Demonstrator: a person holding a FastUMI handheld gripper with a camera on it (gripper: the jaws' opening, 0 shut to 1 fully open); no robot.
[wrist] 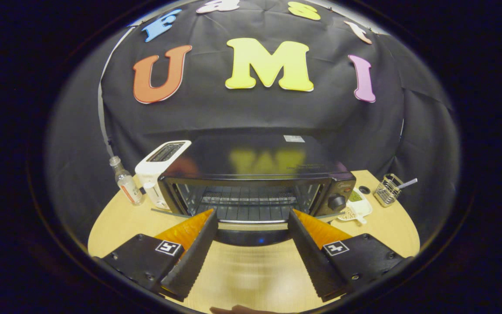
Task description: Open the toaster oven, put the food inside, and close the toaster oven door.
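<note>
Toaster oven [255,183] at frame centre, door down, its small top label unreadable; gripper [251,216] spread wide, empty, fingertips at the door.

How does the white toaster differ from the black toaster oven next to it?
The toaster is white, narrow and loads through top slots; the toaster oven is black, wide and loads from the front, where its door hangs open showing a rack. Both stand side by side on the table. The gripper faces the oven, jaws open, holding nothing.
</note>
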